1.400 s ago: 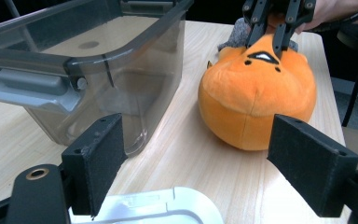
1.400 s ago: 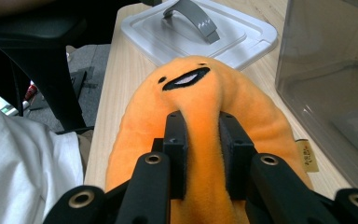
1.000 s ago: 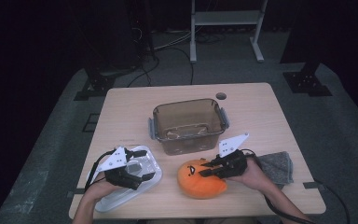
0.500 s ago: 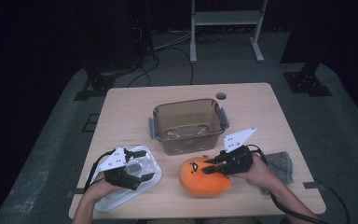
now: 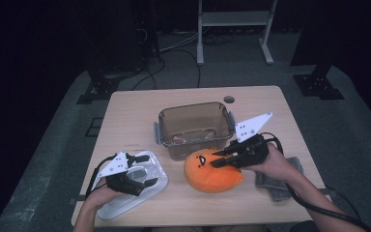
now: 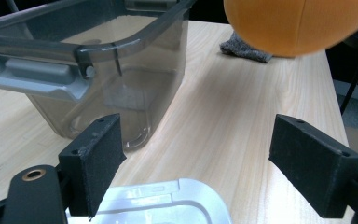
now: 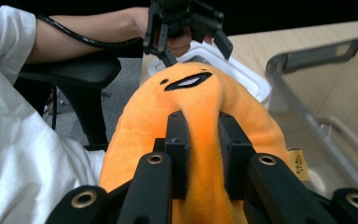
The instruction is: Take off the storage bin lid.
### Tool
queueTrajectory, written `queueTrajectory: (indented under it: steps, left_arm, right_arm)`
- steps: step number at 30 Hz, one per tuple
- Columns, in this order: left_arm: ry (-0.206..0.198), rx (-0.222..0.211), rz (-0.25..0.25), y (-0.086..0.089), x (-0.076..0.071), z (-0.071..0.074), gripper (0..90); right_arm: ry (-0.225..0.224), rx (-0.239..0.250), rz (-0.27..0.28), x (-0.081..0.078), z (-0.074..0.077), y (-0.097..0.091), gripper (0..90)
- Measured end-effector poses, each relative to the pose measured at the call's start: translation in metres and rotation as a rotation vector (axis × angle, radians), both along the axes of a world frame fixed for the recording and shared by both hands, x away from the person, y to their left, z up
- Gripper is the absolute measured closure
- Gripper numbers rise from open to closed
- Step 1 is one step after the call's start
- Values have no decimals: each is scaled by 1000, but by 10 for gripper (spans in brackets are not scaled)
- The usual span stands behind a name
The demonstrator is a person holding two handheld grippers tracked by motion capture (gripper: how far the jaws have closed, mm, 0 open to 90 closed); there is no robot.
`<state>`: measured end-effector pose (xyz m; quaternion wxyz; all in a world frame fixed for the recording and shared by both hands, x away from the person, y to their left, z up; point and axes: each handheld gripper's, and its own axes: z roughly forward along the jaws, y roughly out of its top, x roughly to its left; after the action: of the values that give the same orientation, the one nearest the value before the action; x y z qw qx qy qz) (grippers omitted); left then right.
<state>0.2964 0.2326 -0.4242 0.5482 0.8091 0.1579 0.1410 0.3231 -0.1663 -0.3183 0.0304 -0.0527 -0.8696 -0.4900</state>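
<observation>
Orange plush (image 5: 211,170) hangs pinched in the right gripper (image 5: 219,161), low over the table beside the bin (image 5: 193,126). Only a fold of fabric is caught, so it could slip free. Left gripper (image 5: 142,177) rests wide over the lid (image 5: 157,166).

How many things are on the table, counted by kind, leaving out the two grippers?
Orange plush toy: 1
Clear brown plastic bin: 1
Clear lid: 1
Grey cloth: 1
Total: 4
</observation>
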Motion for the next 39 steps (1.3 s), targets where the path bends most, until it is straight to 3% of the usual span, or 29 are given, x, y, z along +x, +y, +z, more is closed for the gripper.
queueTrajectory:
  steps: [8, 22, 30, 39]
  left_arm:
    - [3, -10, 7, 1, 0, -1, 165]
    - [-4, -16, 14, 5, 2, -1, 165]
    - [-7, -15, 22, 8, 4, -2, 165]
    - [-3, -15, 22, 8, 2, -3, 165]
  right_arm:
    - [-32, -4, 21, 8, 29, 7, 765]
    - [-68, -12, 48, 25, 61, 19, 765]
    - [-87, -16, 44, 40, 73, 23, 765]
    - [-92, -10, 27, 65, 75, 28, 766]
